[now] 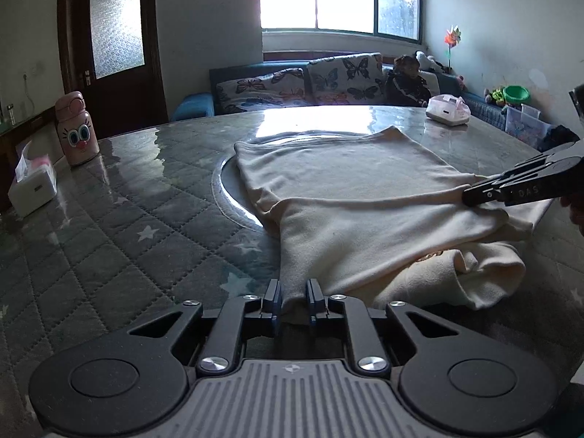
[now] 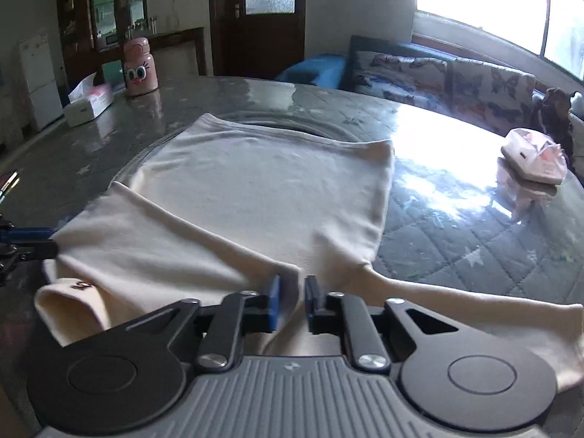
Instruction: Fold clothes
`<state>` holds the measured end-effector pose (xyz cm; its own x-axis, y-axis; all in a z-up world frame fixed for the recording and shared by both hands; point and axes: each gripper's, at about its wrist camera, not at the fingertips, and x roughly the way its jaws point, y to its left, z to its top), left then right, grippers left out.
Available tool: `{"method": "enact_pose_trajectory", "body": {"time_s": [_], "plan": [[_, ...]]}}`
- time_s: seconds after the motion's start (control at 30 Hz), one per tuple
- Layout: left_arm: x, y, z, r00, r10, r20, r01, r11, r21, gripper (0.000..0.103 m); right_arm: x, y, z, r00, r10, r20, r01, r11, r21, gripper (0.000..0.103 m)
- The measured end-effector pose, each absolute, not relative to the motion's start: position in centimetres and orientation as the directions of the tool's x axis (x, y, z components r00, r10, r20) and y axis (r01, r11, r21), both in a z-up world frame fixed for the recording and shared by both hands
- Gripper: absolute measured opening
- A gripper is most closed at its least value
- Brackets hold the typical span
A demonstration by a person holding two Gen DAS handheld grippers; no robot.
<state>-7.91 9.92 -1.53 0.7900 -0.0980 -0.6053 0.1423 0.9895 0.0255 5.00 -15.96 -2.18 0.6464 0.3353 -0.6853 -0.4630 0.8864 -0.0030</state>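
Garment (image 1: 346, 182), both grippers pinching its fold

Cut off and hidden — what we cannot see
The left gripper (image 2: 22, 244) runs off the right-wrist frame's edge; the garment's (image 1: 365, 189) lower layers lie hidden — we cannot read its label.

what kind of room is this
Most likely a home living or dining room: a sofa with butterfly cushions under the window, a round glass-topped table carrying a cream garment, a pink cartoon bottle and tissue box.
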Motion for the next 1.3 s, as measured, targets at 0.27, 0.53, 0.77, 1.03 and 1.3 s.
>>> {"method": "enact_pose_trajectory", "body": {"time_s": [0.27, 0.53, 0.77, 1.03, 1.3], "plan": [[-6.8, 8.7, 1.0, 0.808, -0.161, -0.567, 0.183, 0.983, -0.018, 0.031, 3.4, -17.7, -2.4, 0.637, 0.382, -0.669, -0.492, 0.87, 0.028, 0.017], [-4.0, 3.2, 1.8, 0.785, -0.284, -0.551, 0.322, 0.946, -0.028, 0.043, 2.4, -23.1, -1.3, 0.718, 0.31, -0.624, -0.342, 0.937, 0.072, 0.032], [-2.1, -1.7, 0.8, 0.737, -0.351, -0.578, 0.424, 0.906, -0.01, 0.043, 3.1, -30.2, -1.6, 0.78, 0.067, -0.622, -0.083, 0.997, 0.004, 0.037], [-0.8, -3.5, -0.6, 0.713, -0.327, -0.62, 0.423, 0.906, 0.008, 0.044, 4.5, -34.9, -3.1, 0.774, -0.079, -0.628, 0.104, 0.995, 0.002, 0.044], [-0.3, -3.7, -1.2, 0.702, -0.309, -0.642, 0.414, 0.91, 0.015, 0.046, 5.3, -36.3, -4.3, 0.758, -0.084, -0.646, 0.152, 0.987, 0.05, 0.043]]}}
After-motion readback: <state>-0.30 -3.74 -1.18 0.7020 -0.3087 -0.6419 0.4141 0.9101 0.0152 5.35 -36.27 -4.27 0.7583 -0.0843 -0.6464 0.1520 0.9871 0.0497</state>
